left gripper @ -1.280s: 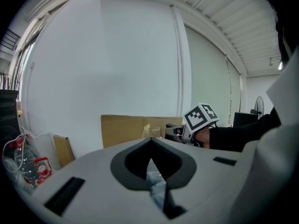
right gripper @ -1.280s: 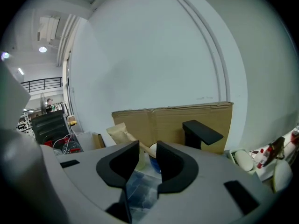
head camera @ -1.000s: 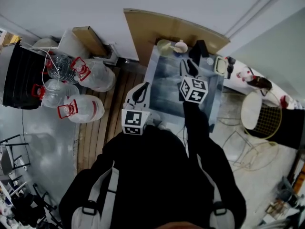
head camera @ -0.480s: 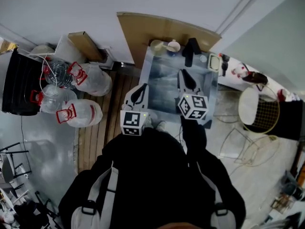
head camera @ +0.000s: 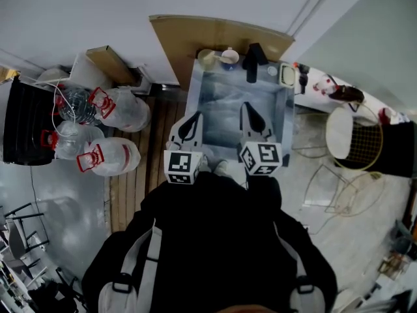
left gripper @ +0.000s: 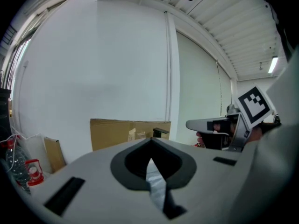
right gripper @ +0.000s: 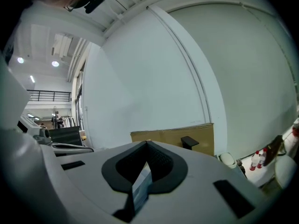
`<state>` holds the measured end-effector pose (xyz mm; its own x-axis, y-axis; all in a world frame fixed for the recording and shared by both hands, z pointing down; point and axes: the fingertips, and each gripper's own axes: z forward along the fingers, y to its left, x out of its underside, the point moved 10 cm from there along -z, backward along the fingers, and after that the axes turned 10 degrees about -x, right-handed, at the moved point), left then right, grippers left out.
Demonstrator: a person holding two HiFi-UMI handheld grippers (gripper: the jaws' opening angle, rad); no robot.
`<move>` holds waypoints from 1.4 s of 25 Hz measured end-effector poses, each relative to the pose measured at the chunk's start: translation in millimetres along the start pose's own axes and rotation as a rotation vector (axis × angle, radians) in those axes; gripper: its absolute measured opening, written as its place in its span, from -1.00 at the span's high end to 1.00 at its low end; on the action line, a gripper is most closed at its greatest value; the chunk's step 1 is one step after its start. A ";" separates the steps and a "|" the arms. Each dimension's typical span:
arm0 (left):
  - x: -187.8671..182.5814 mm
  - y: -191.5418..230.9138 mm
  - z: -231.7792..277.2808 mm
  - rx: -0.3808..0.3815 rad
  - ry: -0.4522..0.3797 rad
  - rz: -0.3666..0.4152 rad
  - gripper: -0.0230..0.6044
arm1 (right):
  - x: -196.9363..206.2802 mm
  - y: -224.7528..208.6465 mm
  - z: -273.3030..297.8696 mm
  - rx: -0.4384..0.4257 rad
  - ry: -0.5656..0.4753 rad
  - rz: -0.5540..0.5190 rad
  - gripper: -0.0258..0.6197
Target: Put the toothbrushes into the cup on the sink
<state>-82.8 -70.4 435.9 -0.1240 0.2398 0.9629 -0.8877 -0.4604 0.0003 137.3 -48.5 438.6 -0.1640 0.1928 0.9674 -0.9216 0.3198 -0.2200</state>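
Pinched shut on nothing, at the left: left claw (head camera: 191, 124), by the left edge of the sink (head camera: 218, 100). Just right of it, likewise shut and empty: right claw (head camera: 251, 116). Beyond both, well apart, at the far rim: cup (head camera: 229, 58).

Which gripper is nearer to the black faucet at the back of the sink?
Right. The right gripper is over the sink, straight in front of the faucet; the left gripper is by the sink's left edge, farther off.

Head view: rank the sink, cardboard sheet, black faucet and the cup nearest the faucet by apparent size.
1. sink
2. cardboard sheet
3. black faucet
4. cup, nearly the faucet's size, so that pair is unsure
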 end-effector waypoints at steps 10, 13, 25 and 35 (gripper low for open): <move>4.4 -2.4 -8.6 0.025 -0.020 0.002 0.92 | 11.8 21.9 -30.3 0.001 0.009 -0.004 0.92; 6.4 -3.0 -9.8 0.034 -0.016 0.012 0.92 | 15.3 24.6 -34.8 0.021 0.029 -0.020 0.92; 17.9 -8.4 -14.5 0.049 0.004 0.003 0.92 | 24.0 22.3 -52.2 0.067 0.058 -0.017 0.92; 19.3 -9.6 -8.7 0.046 0.016 0.015 0.92 | 22.8 14.4 -53.2 0.080 0.063 -0.017 0.92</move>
<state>-80.6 -53.9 452.1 -0.1440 0.2460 0.9585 -0.8645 -0.5026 -0.0009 139.0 9.8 450.8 -0.1278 0.2465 0.9607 -0.9496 0.2490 -0.1903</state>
